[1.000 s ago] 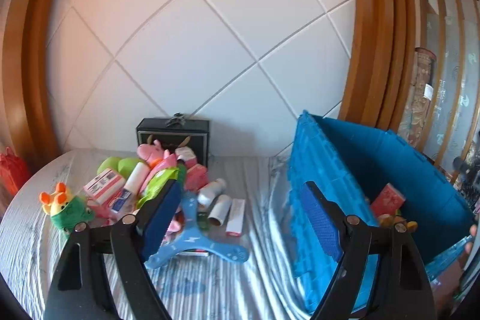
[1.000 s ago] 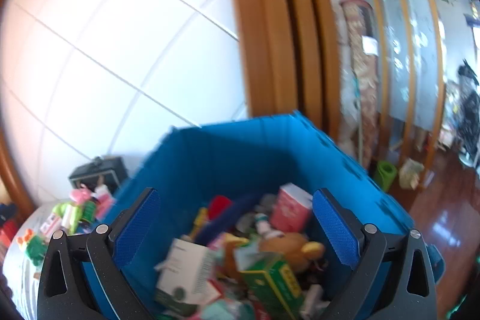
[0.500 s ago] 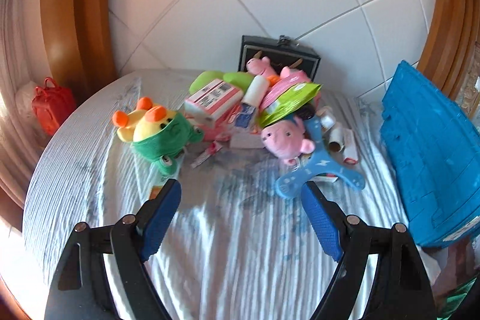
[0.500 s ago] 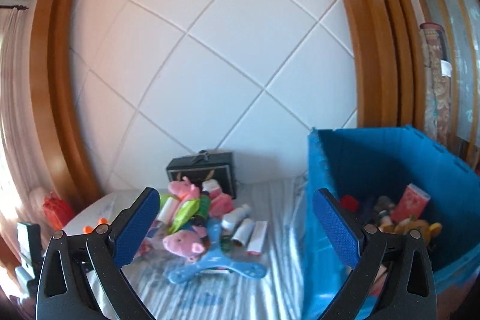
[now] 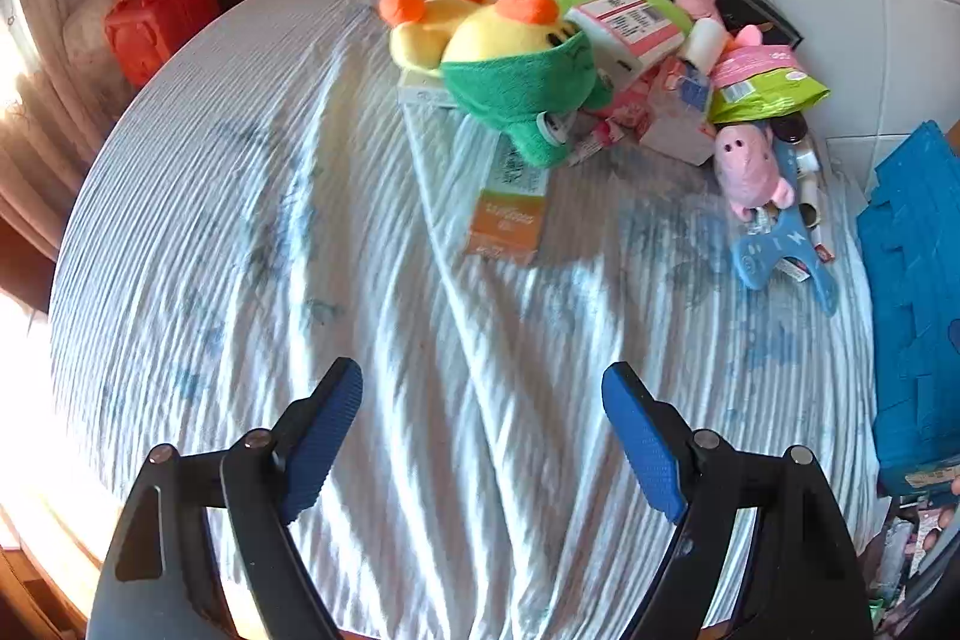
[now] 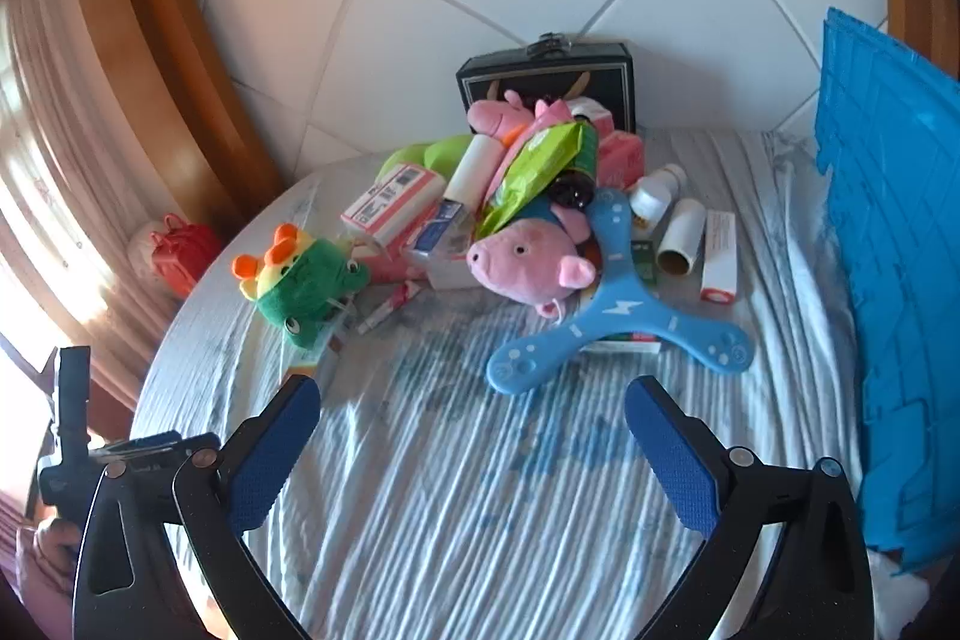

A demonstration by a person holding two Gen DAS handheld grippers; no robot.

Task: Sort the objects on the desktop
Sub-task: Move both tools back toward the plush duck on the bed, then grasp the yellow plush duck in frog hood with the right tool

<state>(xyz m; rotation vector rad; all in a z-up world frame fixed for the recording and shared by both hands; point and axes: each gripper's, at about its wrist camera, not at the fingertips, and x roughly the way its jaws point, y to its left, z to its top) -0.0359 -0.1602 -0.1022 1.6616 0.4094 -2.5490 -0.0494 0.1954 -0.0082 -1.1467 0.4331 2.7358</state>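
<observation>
A pile of objects lies at the far side of the round table: a green and yellow plush, a pink pig plush, a blue three-armed boomerang, a green snack bag, a pink-striped box and white bottles. An orange and white box lies nearest my left gripper, which is open and empty over bare cloth. My right gripper is open and empty, just short of the boomerang.
A blue bin wall rises at the right. A black case leans on the white tiled wall. A red bag sits off the table's left. A striped cloth covers the table. The left gripper's handle shows at lower left.
Both grippers swung left and downward, away from the blue bin, toward the pile. The left one came closer over the cloth. Both stayed open.
</observation>
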